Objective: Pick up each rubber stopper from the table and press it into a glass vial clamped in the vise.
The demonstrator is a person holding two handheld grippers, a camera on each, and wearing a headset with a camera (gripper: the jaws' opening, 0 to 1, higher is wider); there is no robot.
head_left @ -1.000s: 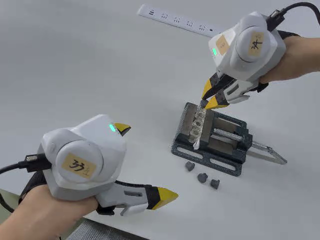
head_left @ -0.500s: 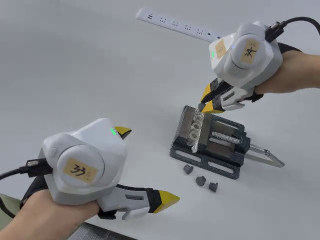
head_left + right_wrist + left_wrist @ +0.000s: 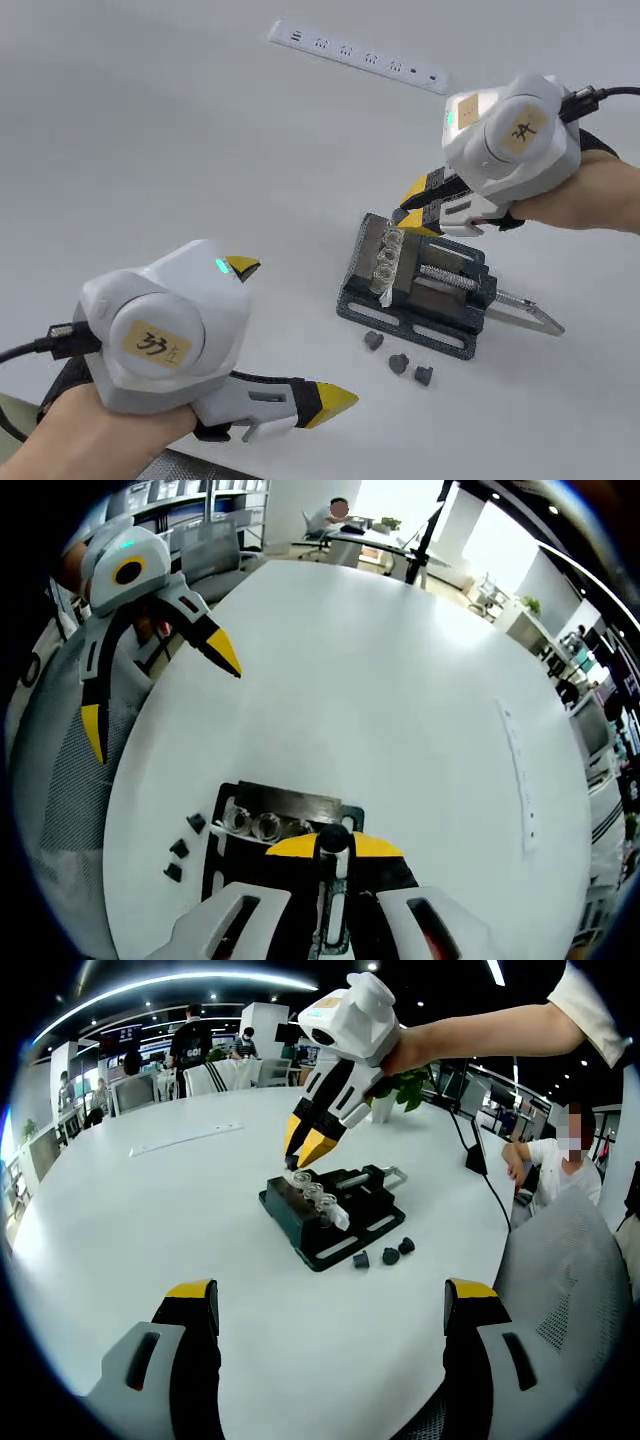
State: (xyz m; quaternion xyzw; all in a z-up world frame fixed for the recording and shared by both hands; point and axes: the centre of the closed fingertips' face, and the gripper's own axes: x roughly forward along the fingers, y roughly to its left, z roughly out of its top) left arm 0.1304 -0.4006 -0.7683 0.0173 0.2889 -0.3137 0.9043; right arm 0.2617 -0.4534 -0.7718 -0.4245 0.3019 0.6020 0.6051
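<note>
A black vise (image 3: 450, 300) clamps a row of glass vials (image 3: 385, 262) lying between its jaws. My right gripper (image 3: 405, 215) hovers just above the row's far end, shut on a dark rubber stopper (image 3: 335, 836) between its yellow tips. Three more stoppers (image 3: 398, 362) lie on the table in front of the vise. My left gripper (image 3: 290, 333) is wide open and holds nothing, near the table's front edge, well left of the vise. The left gripper view shows the vise (image 3: 345, 1230), the vials (image 3: 315, 1198) and the right gripper (image 3: 303, 1150) above them.
A white power strip (image 3: 360, 55) lies at the back of the round white table (image 3: 150, 150). A mesh chair back (image 3: 570, 1290) stands at the table's edge. People sit at desks far behind.
My right gripper has drawn slightly up and to the right from the far vial, still shut on the stopper. The left gripper has stayed put.
</note>
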